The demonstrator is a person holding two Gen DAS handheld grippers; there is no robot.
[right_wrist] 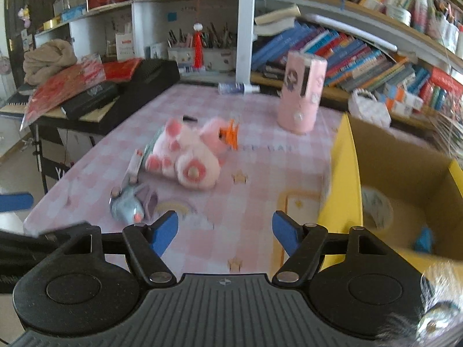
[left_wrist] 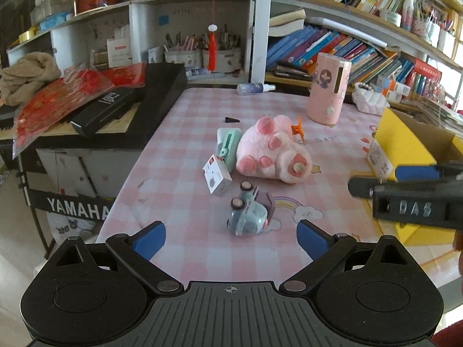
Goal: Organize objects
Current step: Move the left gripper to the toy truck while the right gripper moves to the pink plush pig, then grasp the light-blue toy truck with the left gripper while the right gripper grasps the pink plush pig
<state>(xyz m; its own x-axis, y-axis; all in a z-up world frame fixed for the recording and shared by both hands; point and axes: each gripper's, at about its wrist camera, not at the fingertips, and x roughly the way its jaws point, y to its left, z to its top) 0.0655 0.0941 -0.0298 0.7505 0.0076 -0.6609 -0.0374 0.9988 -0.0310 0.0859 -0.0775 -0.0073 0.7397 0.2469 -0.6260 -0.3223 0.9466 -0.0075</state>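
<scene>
From the left wrist camera, the left gripper (left_wrist: 231, 240) fills the bottom of the frame with its blue pads spread wide and nothing between them. Just above the gap, low in the centre, a small pale-blue toy car (left_wrist: 247, 214) lies overturned on the pink checked tablecloth (left_wrist: 179, 133), wheels up. Above it, at mid-frame, lies a pink plush toy (left_wrist: 272, 150). Touching the plush on its left is a mint-green case (left_wrist: 228, 144), and a small white box (left_wrist: 217, 177) leans below that case. An orange clip (left_wrist: 298, 130) sits at the plush's upper right edge. A pink cylindrical container (left_wrist: 328, 92) stands upright in the upper right, and a spray bottle (left_wrist: 254, 88) lies on its side at the table's far edge. A yellow cardboard box (left_wrist: 405, 144) sits at the right edge, and the right gripper's black body crosses in front of it.

From the right wrist camera, which is blurred, the right gripper (right_wrist: 225, 231) stands at the bottom with its jaws apart and empty above the tablecloth (right_wrist: 246, 150). The toy car (right_wrist: 127, 206) lies at lower left, the plush toy (right_wrist: 188, 153) at centre left with the orange clip (right_wrist: 231, 134) at its upper right. The pink container (right_wrist: 301, 95) stands above centre right. The yellow box (right_wrist: 347, 179) is open on the right, with small items inside that are too blurred to name.
</scene>
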